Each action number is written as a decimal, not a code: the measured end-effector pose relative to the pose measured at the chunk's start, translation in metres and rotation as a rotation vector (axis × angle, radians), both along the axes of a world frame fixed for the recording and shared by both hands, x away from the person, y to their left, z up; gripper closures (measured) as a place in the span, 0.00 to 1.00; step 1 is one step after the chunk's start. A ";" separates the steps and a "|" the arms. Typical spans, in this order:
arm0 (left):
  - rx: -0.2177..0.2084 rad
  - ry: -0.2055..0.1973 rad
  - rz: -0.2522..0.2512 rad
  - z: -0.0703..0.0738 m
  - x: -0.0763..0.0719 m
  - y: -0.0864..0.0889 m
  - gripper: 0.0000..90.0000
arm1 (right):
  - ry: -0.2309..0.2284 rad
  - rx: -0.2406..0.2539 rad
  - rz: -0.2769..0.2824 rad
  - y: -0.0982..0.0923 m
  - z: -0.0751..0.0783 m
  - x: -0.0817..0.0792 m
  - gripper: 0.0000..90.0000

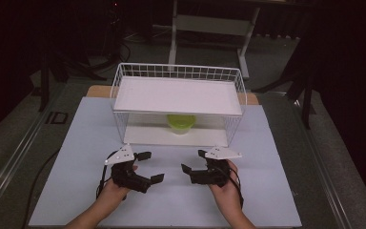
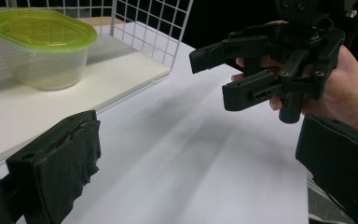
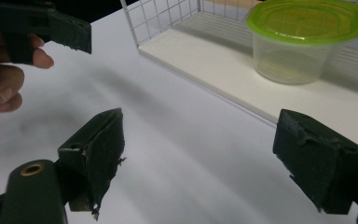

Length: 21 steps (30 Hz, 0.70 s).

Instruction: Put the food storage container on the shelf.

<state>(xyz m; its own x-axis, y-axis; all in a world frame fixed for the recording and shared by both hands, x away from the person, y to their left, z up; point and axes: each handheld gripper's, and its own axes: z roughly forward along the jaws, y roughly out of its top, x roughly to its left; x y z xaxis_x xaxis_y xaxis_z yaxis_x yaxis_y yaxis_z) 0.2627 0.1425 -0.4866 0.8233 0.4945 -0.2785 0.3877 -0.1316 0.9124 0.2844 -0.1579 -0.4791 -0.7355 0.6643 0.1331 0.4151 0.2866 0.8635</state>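
Observation:
A clear plastic container with a green lid (image 1: pixel 181 123) (image 2: pixel 39 44) (image 3: pixel 305 39) stands on the lower shelf of a white wire rack (image 1: pixel 124 81). Both grippers rest low over the white table in front of the rack, jaws pointing toward each other. My left gripper (image 1: pixel 150 167) (image 2: pixel 196 158) is open with nothing between its jaws. My right gripper (image 1: pixel 194 161) (image 3: pixel 214 158) is open too and holds nothing. In the left gripper view the right gripper (image 2: pixel 242 70) and the hand that holds it appear at the upper right.
The rack's upper shelf (image 1: pixel 178 95) is a bare white board above the container. The white table (image 1: pixel 171 200) stretches between and ahead of the grippers. A metal stand (image 1: pixel 209 28) and dark floor lie beyond the table.

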 end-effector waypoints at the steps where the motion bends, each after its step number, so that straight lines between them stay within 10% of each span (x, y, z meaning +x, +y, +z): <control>1: 0.002 0.001 -0.003 0.000 -0.004 0.002 0.01 | 0.000 0.005 0.003 -0.002 0.000 -0.003 0.18; 21: 0.062 0.024 0.030 -0.013 -0.029 0.044 0.01 | 0.019 -0.027 -0.009 -0.041 -0.003 -0.024 0.18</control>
<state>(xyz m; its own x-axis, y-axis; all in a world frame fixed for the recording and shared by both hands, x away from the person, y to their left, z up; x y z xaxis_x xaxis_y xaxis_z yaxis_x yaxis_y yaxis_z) 0.2334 0.1865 -0.4992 0.8014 0.5356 -0.2662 0.4140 -0.1755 0.8932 0.2608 -0.1987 -0.4818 -0.7271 0.6743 0.1291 0.4342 0.3059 0.8473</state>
